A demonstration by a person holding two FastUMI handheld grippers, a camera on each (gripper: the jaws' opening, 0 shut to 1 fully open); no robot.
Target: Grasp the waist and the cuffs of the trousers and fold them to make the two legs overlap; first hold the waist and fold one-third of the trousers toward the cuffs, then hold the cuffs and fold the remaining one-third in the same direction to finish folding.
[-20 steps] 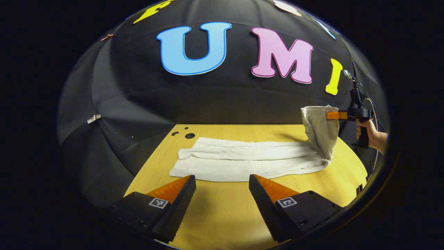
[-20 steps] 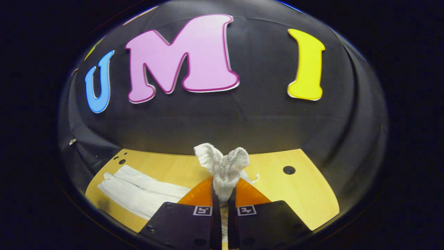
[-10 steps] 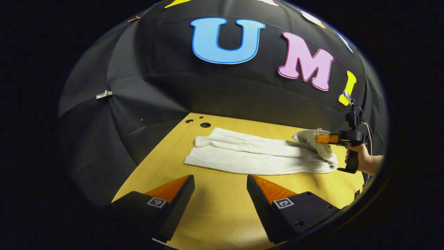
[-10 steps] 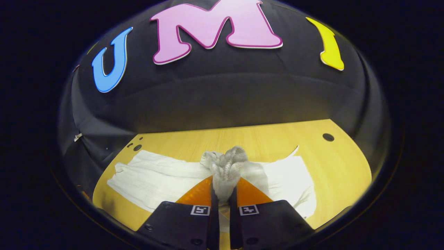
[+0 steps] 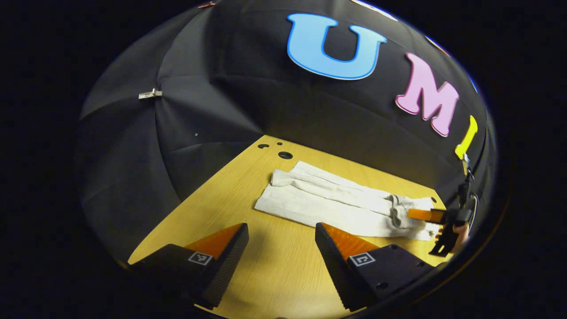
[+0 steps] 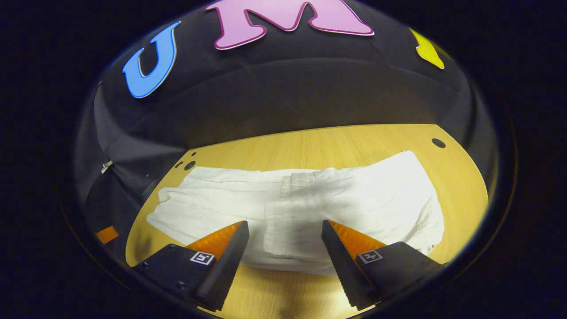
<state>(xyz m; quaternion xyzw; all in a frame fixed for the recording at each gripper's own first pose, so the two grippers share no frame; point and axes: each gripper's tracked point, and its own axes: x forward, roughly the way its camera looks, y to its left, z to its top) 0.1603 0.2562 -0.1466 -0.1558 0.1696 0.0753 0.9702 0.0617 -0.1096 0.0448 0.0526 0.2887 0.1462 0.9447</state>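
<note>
White trousers (image 6: pixel 310 204) lie flat on the wooden table (image 6: pixel 310 141), waist end folded over the legs. The right gripper (image 6: pixel 285 248) hangs just above that folded part, fingers spread wide and holding nothing. The left gripper (image 5: pixel 281 248) is also wide and empty over bare table, the trousers (image 5: pixel 336 199) ahead of it, with the right gripper (image 5: pixel 425 215) at their far right end.

Left gripper view looks from afar across the table (image 5: pixel 230 186); right gripper view hovers close — both share the trousers (image 6: pixel 310 199).
</note>
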